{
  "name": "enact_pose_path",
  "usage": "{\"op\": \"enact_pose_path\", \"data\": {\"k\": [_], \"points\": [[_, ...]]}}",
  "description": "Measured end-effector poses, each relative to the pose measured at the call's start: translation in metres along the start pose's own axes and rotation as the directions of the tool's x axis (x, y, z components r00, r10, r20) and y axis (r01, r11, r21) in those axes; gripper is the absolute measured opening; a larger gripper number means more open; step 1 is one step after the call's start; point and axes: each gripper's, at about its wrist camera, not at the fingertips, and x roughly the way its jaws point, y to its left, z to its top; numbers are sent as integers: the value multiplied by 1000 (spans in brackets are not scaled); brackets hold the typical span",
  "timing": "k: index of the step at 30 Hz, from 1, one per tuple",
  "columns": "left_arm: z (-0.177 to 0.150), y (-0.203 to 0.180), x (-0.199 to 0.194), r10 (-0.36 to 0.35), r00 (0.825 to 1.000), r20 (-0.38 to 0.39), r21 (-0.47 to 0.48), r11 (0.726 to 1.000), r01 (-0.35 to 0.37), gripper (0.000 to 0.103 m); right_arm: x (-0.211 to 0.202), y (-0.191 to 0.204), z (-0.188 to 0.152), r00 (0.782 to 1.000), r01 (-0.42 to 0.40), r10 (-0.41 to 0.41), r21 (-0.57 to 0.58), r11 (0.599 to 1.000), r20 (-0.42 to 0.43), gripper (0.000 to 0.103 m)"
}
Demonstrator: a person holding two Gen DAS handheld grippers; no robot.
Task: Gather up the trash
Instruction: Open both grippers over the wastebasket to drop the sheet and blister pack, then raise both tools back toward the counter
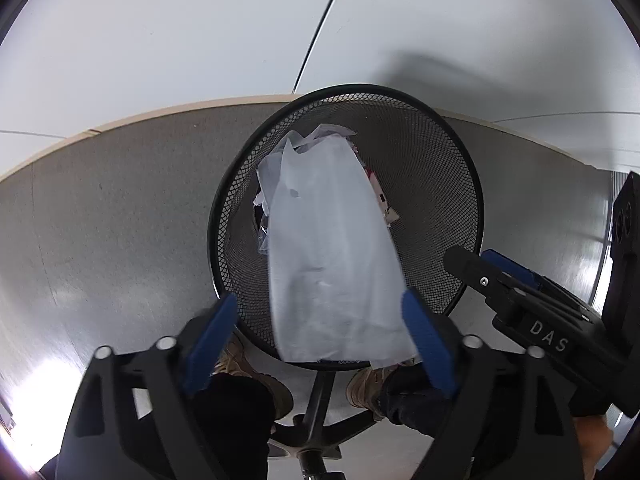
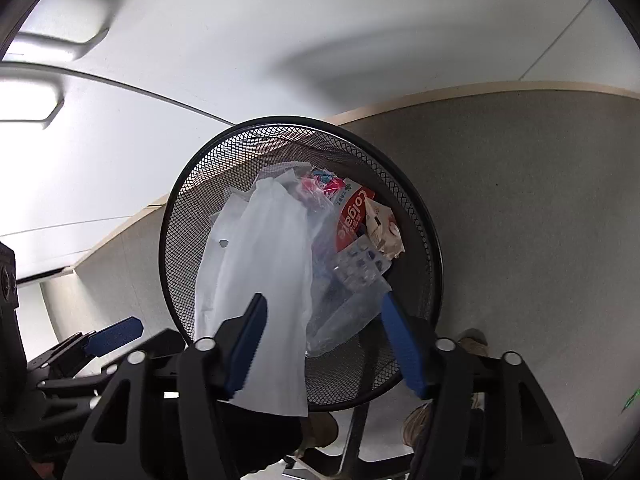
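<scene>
A black mesh wastebasket (image 1: pixel 424 184) (image 2: pixel 188 216) stands on the floor right below both grippers. A white sheet of thin plastic or paper (image 1: pixel 332 248) (image 2: pixel 264 264) hangs loosely into it. My left gripper (image 1: pixel 320 340) is open, its blue pads wide on either side of the sheet's upper edge and not pressing it. My right gripper (image 2: pixel 326 344) is open too, with the sheet resting against its left finger (image 2: pixel 248 344). In the basket lie a Colgate box (image 2: pixel 354 216), a blister pack (image 2: pixel 360 264) and a clear bag (image 2: pixel 344 320).
The basket sits on grey floor (image 1: pixel 120 220), bordered by a beige strip and white panels (image 1: pixel 180 40). A person's tan shoes (image 1: pixel 240 360) and a black chair base (image 1: pixel 316 412) are just below the basket. The right gripper (image 1: pixel 500 268) shows at the left wrist view's right edge.
</scene>
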Motion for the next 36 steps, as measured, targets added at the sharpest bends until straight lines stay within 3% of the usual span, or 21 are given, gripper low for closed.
{"op": "enact_pose_path", "data": {"k": [1,2,5,16,22,33,36], "points": [[-1,-1,-1,-7,1000,2,5,1000,7,98,-1,-2,0,1000,-4,4,12,1000,3,80],[-1,3,-2,-12,1000,2,4,1000,12,99,-2,-3,0,1000,1,-1,22,1000,9,88],[-2,8,1,-14,1000,-14,9,1000,14,99,-7,-8,1,1000,-6,4,53,999,27,93],[-3,6,6,-1,1000,-11,38,999,1,99,-3,-7,4,1000,-14,13,74,997,8,94],[-10,-9,1,13,1000,9,114,993,-14,99,-14,-15,3,999,-44,40,123,991,33,100],[-27,-9,-49,6,997,81,91,996,-14,99,-64,1,-5,995,-62,54,90,994,85,100],[-35,-10,-72,6,993,122,94,995,-18,99,-87,4,-14,988,-107,96,92,990,117,100]]}}
